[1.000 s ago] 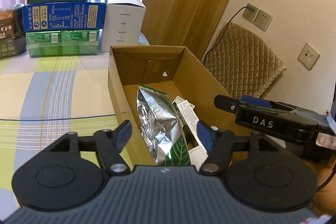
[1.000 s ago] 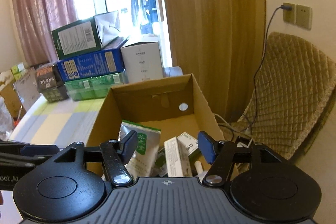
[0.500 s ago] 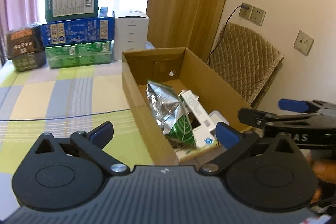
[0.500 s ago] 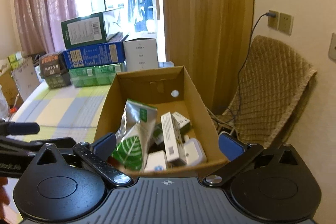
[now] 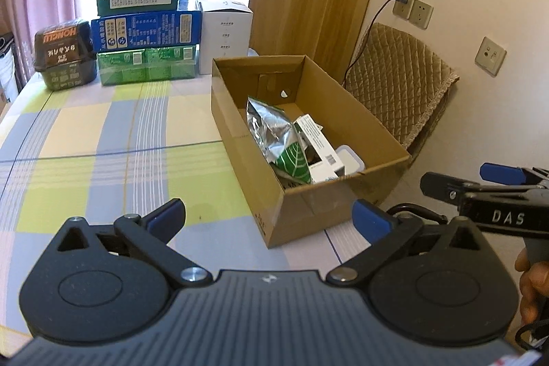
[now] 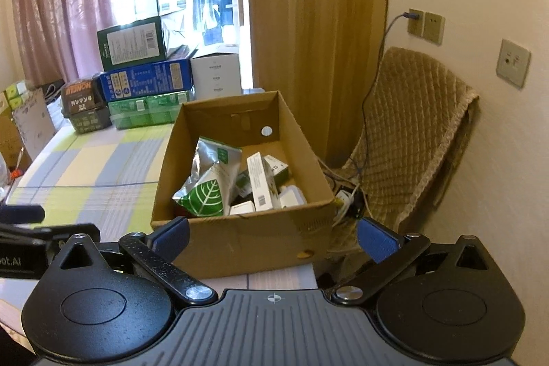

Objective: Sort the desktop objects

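An open cardboard box [image 5: 377, 132] [image 6: 240, 239] stands at the right edge of the table. Inside lie a silver foil bag with a green leaf print [image 5: 274, 132] [image 6: 209, 180], a long white carton [image 5: 317, 139] [image 6: 260, 180] and other small white packs. My left gripper [image 5: 269, 216] hovers open and empty in front of the box's near left corner. My right gripper [image 6: 272, 235] is open and empty too, just before the box's near wall. From the left wrist view the right gripper [image 5: 480, 191] shows at the right, held by a hand [image 5: 532, 280].
A checked tablecloth [image 5: 103, 139] covers the table. Stacked green, blue and white boxes [image 5: 147, 33] [image 6: 144, 74] and a dark tub [image 5: 63, 54] stand at the far edge. A quilted chair [image 5: 401, 81] [image 6: 411, 132], cables and wall sockets [image 6: 425, 24] lie right of the table.
Both grippers have pulled back and up from over the box, and their jaws have spread wide. The whole box with its contents has come into view.
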The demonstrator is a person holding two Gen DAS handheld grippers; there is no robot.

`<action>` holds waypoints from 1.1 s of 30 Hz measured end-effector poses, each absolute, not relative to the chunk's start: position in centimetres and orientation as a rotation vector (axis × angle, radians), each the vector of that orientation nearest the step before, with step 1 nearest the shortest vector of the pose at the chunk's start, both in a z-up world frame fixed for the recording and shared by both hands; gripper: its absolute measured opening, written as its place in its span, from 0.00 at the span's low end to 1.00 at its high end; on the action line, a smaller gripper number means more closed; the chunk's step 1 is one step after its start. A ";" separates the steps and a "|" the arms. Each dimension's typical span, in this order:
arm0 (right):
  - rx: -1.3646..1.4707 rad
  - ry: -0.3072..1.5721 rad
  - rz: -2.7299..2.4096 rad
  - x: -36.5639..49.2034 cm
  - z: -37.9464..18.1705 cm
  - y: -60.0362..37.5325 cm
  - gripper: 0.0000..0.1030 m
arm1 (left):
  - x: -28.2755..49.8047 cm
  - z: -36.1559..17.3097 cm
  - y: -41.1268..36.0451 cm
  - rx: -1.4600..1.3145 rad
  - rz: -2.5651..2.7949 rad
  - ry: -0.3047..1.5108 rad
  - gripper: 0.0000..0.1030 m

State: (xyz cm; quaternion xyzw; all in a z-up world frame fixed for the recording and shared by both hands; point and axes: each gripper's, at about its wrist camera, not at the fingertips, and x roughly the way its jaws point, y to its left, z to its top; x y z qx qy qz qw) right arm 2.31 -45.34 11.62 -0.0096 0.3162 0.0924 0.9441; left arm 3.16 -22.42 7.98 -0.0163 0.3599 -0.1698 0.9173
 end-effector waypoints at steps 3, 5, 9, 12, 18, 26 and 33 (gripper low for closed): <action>-0.015 0.650 0.195 1.5 11.9 -45.2 0.98 | 2.2 7.9 -22.2 -0.038 -0.334 0.754 0.99; -0.015 0.654 0.207 0.9 12.0 -45.0 0.98 | 1.7 7.8 -22.1 -0.047 -0.335 0.765 0.99; -0.029 0.660 0.222 0.1 12.1 -44.6 0.98 | 1.0 7.6 -21.8 -0.074 -0.330 0.778 0.99; -0.032 0.667 0.226 -0.4 12.1 -44.5 0.98 | 0.8 7.5 -21.7 -0.087 -0.325 0.787 0.99; -0.040 0.666 0.226 -0.9 12.3 -44.6 0.98 | 0.7 7.3 -21.8 -0.085 -0.311 0.787 0.99; -0.026 0.672 0.223 -0.9 12.3 -45.0 0.98 | 0.8 7.2 -21.8 -0.078 -0.302 0.786 0.99; -0.030 0.670 0.220 -0.9 12.3 -45.0 0.98 | 0.8 7.2 -21.7 -0.075 -0.299 0.789 0.99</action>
